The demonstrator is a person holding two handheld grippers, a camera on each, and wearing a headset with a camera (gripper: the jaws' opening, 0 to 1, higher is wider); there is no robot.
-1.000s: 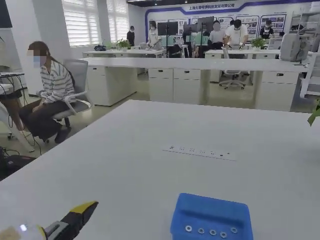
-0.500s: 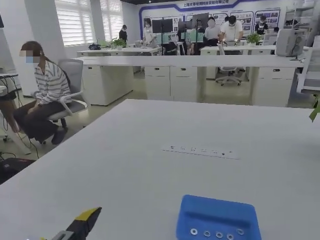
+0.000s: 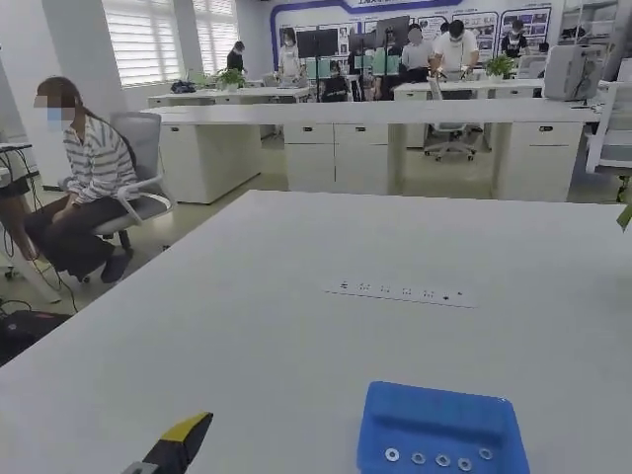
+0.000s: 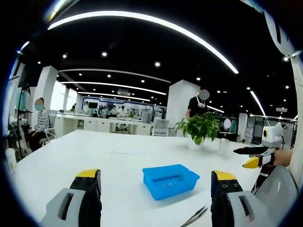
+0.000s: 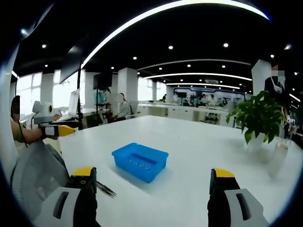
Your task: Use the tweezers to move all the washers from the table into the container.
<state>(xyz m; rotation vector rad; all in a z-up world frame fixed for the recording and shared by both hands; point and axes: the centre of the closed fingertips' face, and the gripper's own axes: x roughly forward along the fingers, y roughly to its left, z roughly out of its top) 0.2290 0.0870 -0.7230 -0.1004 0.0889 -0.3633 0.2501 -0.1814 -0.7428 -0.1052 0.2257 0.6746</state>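
- Tweezers (image 4: 194, 216) lie flat on the white bench (image 4: 94, 151), nearest of all. In the left gripper view they are just ahead of the left claw (image 4: 155, 174), closer to its right jaw. In the right gripper view they are just beside the right claw's left jaw.
- Left claw: jaws spread wide, nothing between them, aimed across the bench at the container.
- Right claw (image 5: 151, 172): also spread wide and holding nothing, with the container ahead and a little to its left.
- In the head view, a claw's yellow tip (image 3: 186, 434) pokes in at the bottom left. It is apart from the container, and I cannot tell which side it belongs to.
- Washers (image 3: 441, 460): five small rings in a row on the floor of the blue container (image 3: 434, 410), along its near side.
- That container sits on the bench just past the tweezers, not touching them.
- Farther on, a long socket strip (image 3: 400, 292) is set flush into the bench top.
- A potted plant (image 4: 201, 127) stands toward the bench's far side.
- Off to the left, a seated person (image 3: 84, 168) in a striped top is on an office chair (image 3: 148, 148).
- Beyond are rows of white desks (image 3: 375, 114), with several people standing at the far wall.
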